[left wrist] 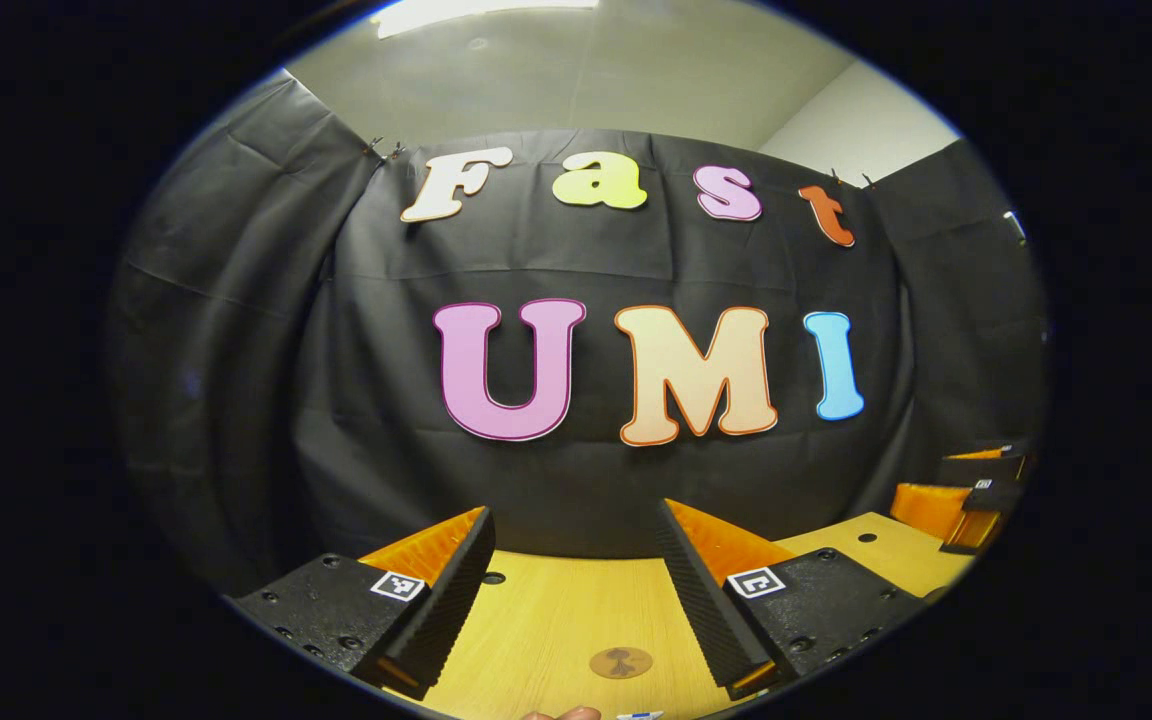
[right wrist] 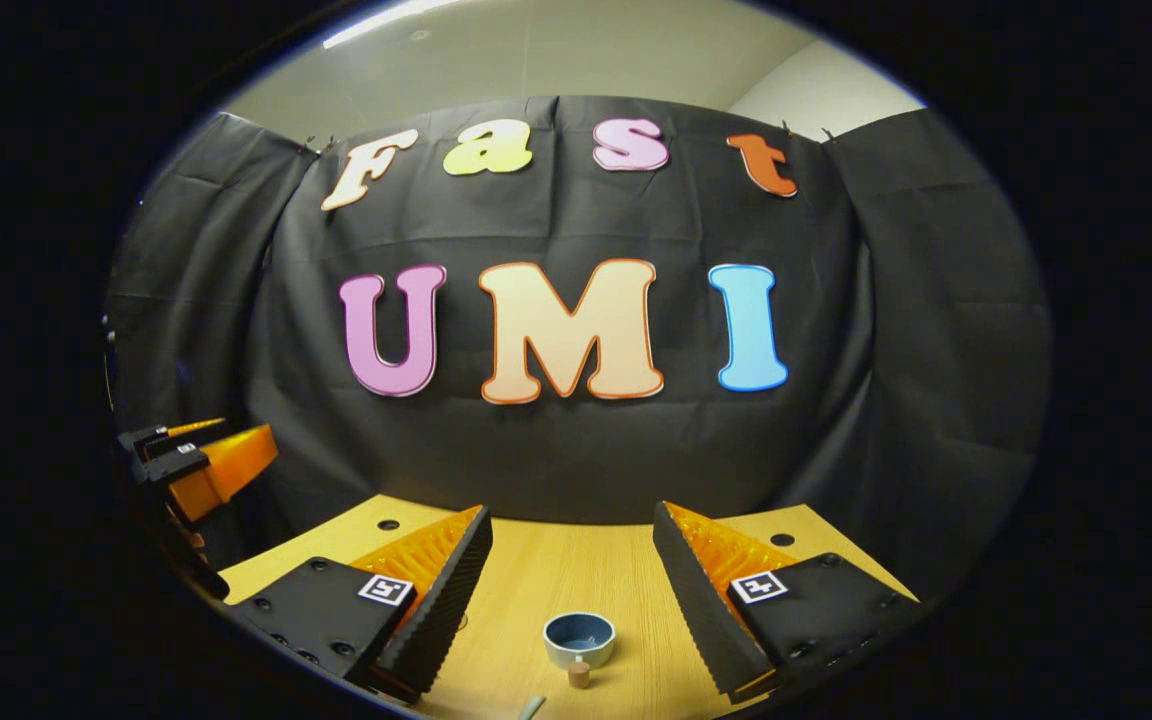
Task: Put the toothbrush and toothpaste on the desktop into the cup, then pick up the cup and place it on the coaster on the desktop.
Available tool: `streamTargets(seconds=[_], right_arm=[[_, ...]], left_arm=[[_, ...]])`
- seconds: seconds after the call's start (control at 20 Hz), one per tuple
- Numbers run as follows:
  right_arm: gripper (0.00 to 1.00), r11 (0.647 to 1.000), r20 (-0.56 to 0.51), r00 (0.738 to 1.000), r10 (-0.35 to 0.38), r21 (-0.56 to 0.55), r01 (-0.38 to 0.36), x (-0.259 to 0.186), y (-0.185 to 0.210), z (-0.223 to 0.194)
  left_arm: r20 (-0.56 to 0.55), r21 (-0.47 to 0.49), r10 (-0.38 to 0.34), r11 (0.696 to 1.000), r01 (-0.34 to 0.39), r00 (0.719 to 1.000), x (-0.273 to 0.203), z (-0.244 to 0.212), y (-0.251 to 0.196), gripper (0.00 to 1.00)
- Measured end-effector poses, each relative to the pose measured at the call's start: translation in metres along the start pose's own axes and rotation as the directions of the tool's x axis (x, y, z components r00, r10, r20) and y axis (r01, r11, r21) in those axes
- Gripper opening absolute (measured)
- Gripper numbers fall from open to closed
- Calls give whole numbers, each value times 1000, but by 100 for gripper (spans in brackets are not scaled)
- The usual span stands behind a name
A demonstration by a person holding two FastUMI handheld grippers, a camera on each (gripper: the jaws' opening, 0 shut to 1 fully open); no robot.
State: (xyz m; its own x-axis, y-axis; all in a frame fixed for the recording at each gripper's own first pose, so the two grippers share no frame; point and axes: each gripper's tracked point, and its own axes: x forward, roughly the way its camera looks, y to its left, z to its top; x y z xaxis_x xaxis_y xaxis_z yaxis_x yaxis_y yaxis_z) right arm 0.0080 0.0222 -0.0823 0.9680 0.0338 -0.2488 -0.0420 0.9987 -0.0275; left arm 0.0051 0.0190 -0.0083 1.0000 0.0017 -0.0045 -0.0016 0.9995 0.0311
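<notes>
Cup (right wrist: 579,637) stands upright on the wooden bench (right wrist: 536,590) in the right gripper view, low in the picture and between the two fingers of the right tongs (right wrist: 572,585), though farther out than their tips and touching neither. It is a short blue-grey cup with its mouth facing up. Just in front of it, nearer the camera, sits a small brownish peg-like object (right wrist: 579,674); what it is I cannot tell. At the bottom edge a pale slim tip (right wrist: 532,706) pokes into view, too little of it to name.

The right tongs are spread wide, with bare bench between the fingers and nothing pinched. At the left edge of this view the left tongs hang above the bench's edge, well apart from the cup.

In the left gripper view the left tongs (left wrist: 575,590) are likewise spread wide and hold nothing. Between their fingers, on the bench, lies the coaster (left wrist: 621,662), a flat round brown disc with a darker mark at its middle, lying flat and touching neither finger. At the bottom edge a bit of a hand (left wrist: 563,714) shows, and beside it a small white and blue scrap (left wrist: 639,715) that I cannot identify. The right tongs show at the right edge of this view, above the bench's far corner.
</notes>
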Motion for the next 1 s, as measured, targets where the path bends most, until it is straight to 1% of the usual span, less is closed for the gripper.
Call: streamTargets(seconds=[0.1, 0.3, 0.4, 0.5, 0.6, 0.75, 1.0], right_arm=[[99, 1000, -71, 997, 4, -3, -4, 4, 3, -23], [99, 1000, -201, 979, 18, -11, -21, 6, 8, -64], [100, 999, -252, 968, 19, -20, -25, 7, 8, -82], [100, 999, -316, 949, 21, -25, -30, 6, 8, -103], [99, 999, -392, 920, 28, -23, -40, 3, 10, -129], [100, 998, -505, 862, 39, -21, -58, -3, 13, -165], [100, 996, -634, 772, 48, -29, -86, -17, 20, -212]], left_arm=[[-6, 1, 2, 1000, -2, 1000, 1, -3, 3, 94], [-15, 1, 8, 1000, -8, 1000, 1, -7, 10, 93], [-18, 4, 13, 1000, -13, 1000, 2, -10, 13, 94], [-22, 0, 16, 1000, -16, 1000, 2, -12, 16, 94], [-28, -6, 20, 1000, -20, 999, 2, -15, 18, 94], [-37, -7, 23, 1000, -24, 999, 1, -19, 21, 94], [-55, 5, 32, 999, -32, 998, 1, -27, 28, 93]])
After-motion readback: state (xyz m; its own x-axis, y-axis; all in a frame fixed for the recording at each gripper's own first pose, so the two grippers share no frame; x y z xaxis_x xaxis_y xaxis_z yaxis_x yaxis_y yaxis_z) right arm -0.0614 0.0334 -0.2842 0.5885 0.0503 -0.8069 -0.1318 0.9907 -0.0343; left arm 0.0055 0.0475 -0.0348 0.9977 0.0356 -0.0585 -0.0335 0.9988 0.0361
